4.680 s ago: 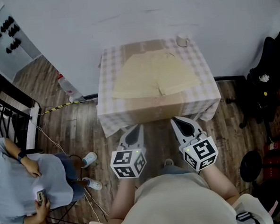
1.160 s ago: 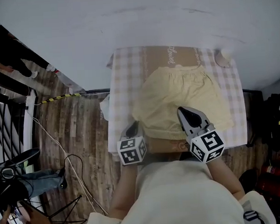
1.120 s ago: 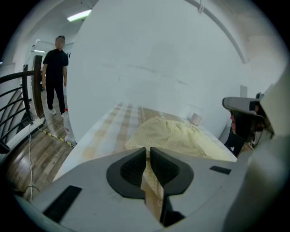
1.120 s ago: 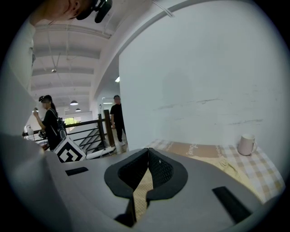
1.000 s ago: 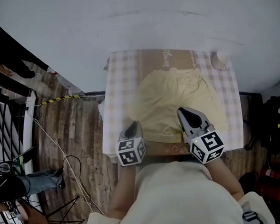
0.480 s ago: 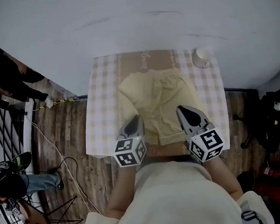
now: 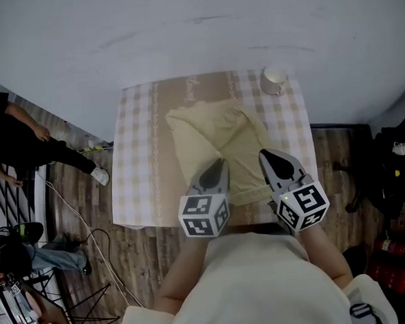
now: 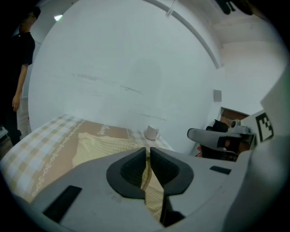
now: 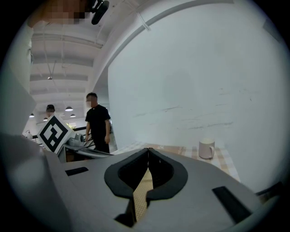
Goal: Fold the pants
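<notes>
Pale yellow pants (image 7: pixel 214 133) lie on the checked tablecloth (image 7: pixel 134 169), their left half lifted and drawn over toward the right. My left gripper (image 7: pixel 218 165) is near the front edge, shut on a fold of the yellow cloth (image 8: pixel 146 170). Just to its right, my right gripper (image 7: pixel 267 155) is likewise shut on a strip of the fabric (image 9: pixel 144 186). In the left gripper view the pants (image 8: pixel 102 144) spread over the table ahead of the left gripper (image 8: pixel 148 152), and the right gripper (image 8: pixel 213 136) shows at the right. The right gripper (image 9: pixel 147 152) points toward the wall.
A white mug (image 7: pixel 273 79) stands at the table's far right corner, also seen as the mug (image 9: pixel 206 148). A white wall runs behind the table. A person in black (image 7: pixel 23 141) stands on the wooden floor at the left. Dark bags (image 7: pixel 394 167) sit at the right.
Both grippers have moved right with the cloth in them; the left one came closer to the right, carrying the pants' left side over the rest. The pants now look narrower.
</notes>
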A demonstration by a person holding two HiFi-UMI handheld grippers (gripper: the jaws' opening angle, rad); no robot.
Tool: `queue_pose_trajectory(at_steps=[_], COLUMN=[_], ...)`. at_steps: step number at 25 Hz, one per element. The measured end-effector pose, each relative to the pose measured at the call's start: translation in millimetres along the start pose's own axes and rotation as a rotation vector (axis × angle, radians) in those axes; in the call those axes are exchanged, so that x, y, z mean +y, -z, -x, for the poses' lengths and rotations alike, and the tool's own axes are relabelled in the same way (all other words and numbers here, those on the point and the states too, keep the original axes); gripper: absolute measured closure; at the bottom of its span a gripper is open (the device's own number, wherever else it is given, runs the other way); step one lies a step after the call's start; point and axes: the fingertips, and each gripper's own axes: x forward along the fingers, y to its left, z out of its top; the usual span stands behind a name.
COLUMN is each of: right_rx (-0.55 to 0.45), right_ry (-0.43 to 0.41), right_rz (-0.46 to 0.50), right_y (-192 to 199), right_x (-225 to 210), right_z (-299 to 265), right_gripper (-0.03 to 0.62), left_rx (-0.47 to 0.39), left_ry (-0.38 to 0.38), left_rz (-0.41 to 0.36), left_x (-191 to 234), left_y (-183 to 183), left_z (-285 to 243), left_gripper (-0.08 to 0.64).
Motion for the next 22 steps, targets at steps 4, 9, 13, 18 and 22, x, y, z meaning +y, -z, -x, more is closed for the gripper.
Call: queue_pose_trajectory(at_steps=[4,9,13,18,22], right_rx=[0.000,-0.002,-0.003,0.001,0.009], right_ry=[0.015,0.050,0.077,0.105,0.108], right_rz=[0.001,-0.006,-0.012,-0.024,-0.029], right_y=[0.4,0.4,-0.4,4.1,10.4], right_x=[-21.9,-49.2,-70.5,-93.2,-102.6], right_z=[12.0,25.6,39.6,56.7,67.4], right_gripper=[0.592,0.592,0.592,0.592,0.592], left_rx=[0.019,0.064,0.113,0.192,0.252], left_ry=[0.071,0.151,0.200,0.244,0.260], left_rz=[-0.025,-0.043,-0.061,-0.070,-0.090], left_x=[-39.7,-81.7,-111.1,-138.9,-154.0], left_y=[5.0,19.7,37.2,68.7,95.9], left_z=[-20.8,-45.3,-62.3,-80.1,-87.4], left_gripper=[0.531,0.531,0.531,0.530,0.529])
